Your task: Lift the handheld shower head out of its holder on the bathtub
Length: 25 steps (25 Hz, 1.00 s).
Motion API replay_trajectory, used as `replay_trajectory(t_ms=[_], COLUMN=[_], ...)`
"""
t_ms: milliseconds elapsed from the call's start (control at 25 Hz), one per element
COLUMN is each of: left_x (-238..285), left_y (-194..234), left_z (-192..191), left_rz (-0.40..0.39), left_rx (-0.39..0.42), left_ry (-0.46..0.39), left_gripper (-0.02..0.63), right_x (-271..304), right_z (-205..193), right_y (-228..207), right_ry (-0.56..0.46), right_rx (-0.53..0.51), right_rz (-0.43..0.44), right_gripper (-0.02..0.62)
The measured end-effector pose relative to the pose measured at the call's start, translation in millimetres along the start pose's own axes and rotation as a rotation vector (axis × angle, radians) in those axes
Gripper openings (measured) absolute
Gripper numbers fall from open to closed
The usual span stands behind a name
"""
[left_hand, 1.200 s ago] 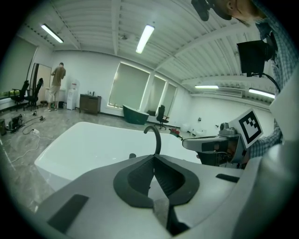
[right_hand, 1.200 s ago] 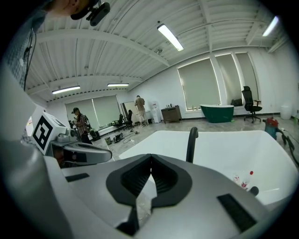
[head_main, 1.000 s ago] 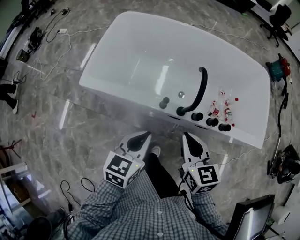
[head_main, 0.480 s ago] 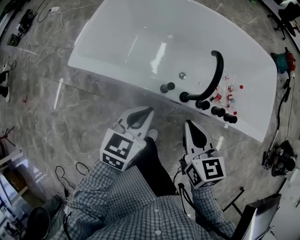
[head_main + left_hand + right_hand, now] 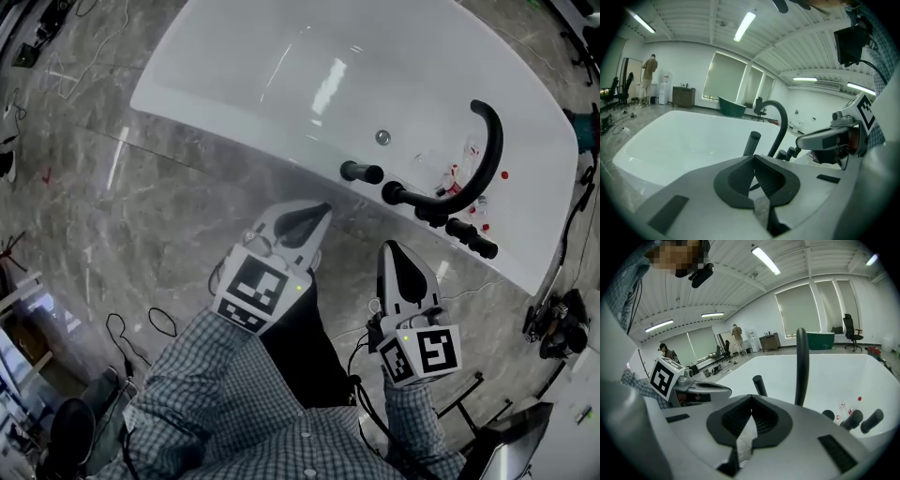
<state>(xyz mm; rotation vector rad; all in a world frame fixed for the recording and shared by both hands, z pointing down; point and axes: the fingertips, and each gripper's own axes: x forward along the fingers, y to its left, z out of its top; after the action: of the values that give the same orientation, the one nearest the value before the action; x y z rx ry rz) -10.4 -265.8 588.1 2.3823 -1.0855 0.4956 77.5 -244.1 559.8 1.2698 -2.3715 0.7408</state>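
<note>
The handheld shower head (image 5: 361, 172) is a short black cylinder that stands in its holder on the near rim of the white bathtub (image 5: 234, 112). It also shows as a black stick in the left gripper view (image 5: 752, 143) and in the right gripper view (image 5: 759, 385). To its right a black curved spout (image 5: 480, 159) arches over the tub. My left gripper (image 5: 323, 208) is shut and empty, a short way in front of the shower head. My right gripper (image 5: 387, 246) is shut and empty too, short of the rim below the spout's base.
Black knobs (image 5: 469, 239) line the rim right of the spout. Small bottles with red caps (image 5: 464, 178) lie in the tub near a drain (image 5: 382, 138). Cables (image 5: 131, 328) and a tool (image 5: 558, 328) lie on the marble floor. A person (image 5: 648, 77) stands far off.
Both grippers have come down and forward toward the tub's near rim, staying shut. The tub rim and shower head now sit closer to the fingertips.
</note>
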Motion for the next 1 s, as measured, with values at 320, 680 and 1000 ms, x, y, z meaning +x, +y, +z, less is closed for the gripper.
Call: replay_trajectory(t_ms=[320, 680, 1000], left_x=[42.3, 88.0, 118.2], left_y=[21.9, 42.7, 44.4], left_z=[-38.7, -66.6, -84.1], left_rz=[-0.043, -0.072, -0.086], left_rx=[0.037, 0.087, 0.241], left_ry=[0.035, 0.055, 0.075], left_gripper=[0.003, 0.003, 0.005], right_x=[37.3, 63.1, 74.4], right_z=[-29.5, -63.5, -83.4], right_y=[-24.7, -48.6, -67.5], right_ry=[0.033, 0.064, 0.064], right_rx=[-0.014, 0.009, 0.051], right_rz=[-0.019, -0.035, -0.051], right_gripper=[0.015, 0.015, 0.015])
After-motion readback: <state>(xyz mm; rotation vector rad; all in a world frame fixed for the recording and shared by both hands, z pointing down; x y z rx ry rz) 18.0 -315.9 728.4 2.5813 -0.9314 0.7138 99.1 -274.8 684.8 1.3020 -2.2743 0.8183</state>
